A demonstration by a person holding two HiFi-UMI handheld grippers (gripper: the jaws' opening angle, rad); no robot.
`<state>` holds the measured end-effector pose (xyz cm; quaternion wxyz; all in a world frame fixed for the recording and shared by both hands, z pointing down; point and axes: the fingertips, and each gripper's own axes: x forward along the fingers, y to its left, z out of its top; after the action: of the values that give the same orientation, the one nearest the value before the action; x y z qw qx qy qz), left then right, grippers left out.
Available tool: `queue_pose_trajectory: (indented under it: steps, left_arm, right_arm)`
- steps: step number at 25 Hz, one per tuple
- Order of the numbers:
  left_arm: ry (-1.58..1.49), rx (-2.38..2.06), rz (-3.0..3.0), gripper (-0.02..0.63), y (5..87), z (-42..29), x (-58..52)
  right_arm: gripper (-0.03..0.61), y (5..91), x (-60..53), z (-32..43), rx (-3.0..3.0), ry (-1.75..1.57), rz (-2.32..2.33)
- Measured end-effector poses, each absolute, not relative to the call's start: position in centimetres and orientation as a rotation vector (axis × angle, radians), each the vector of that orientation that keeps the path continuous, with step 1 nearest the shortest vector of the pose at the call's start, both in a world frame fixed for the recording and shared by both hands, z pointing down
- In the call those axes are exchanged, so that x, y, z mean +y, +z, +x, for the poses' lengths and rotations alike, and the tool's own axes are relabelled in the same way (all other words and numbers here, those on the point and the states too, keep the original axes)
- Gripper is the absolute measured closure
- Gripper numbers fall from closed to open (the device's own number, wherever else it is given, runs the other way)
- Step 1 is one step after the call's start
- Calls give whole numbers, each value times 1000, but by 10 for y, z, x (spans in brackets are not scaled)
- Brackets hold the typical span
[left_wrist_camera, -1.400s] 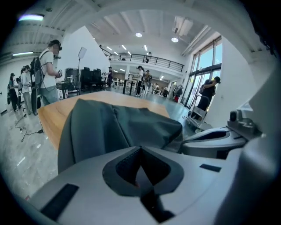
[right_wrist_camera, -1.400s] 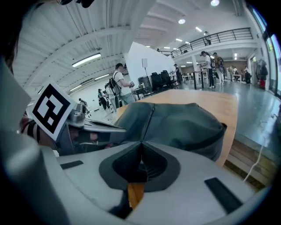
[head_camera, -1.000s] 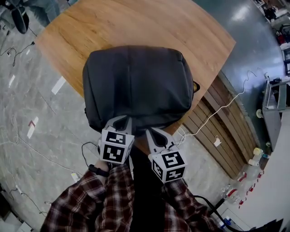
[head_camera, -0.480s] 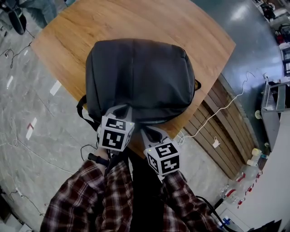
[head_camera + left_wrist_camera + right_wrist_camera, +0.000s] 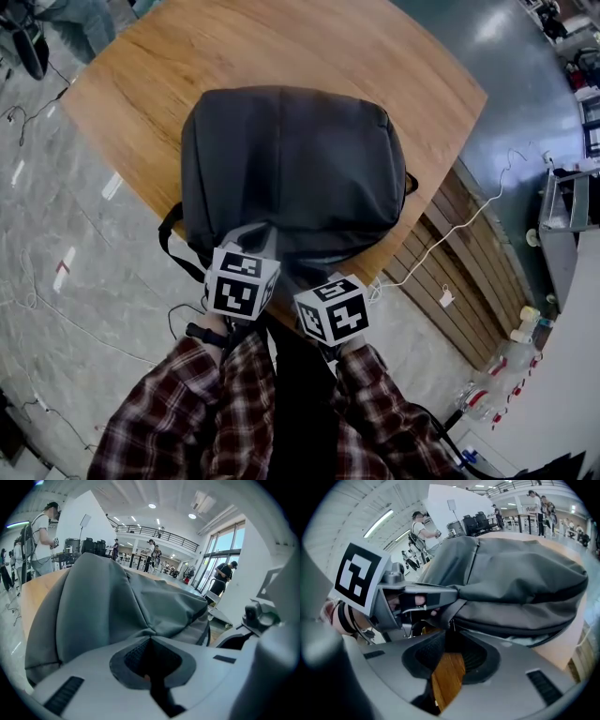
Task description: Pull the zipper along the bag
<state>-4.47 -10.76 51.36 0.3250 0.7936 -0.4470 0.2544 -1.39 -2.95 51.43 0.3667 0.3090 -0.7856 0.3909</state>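
Both tongs are pressed shut at the near edge of the bag [image 5: 291, 169], which is laid on the table [image 5: 281, 47]. A fold of fabric is pinched at the tip of the left gripper [image 5: 150, 637]. What appears to be the zipper pull [image 5: 452, 620] is nipped by the right gripper [image 5: 451, 631], just beside the left one. The small pull could be lost if dragged at an angle to the zipper track [image 5: 511, 629]. Should the left pinch slip, the bag would be dragged along rather than unzipped.
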Motion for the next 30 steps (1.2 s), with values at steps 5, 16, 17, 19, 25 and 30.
queue_pose_trajectory:
  steps: [5, 16, 17, 19, 25, 30]
  left_arm:
    - [657, -1175, 2089, 603, 516, -44, -107]
    - [637, -1176, 2114, 603, 513, -42, -106]
    - [638, -1179, 2116, 603, 513, -42, -105]
    - [639, -1182, 2115, 603, 515, -42, -105]
    - [627, -1169, 2116, 603, 515, -42, -105]
    - [622, -1188, 2133, 603, 515, -44, -106]
  right_arm:
    - [497, 519, -33, -12, -1982, 1061, 806]
    - [558, 517, -30, -15, -1980, 884, 844]
    - [558, 517, -29, -15, -1982, 933, 846]
    - [558, 521, -28, -16, -1969, 1054, 837]
    - [558, 533, -30, -23, -1938, 1227, 800]
    - [563, 531, -30, -25, -1959, 1228, 764]
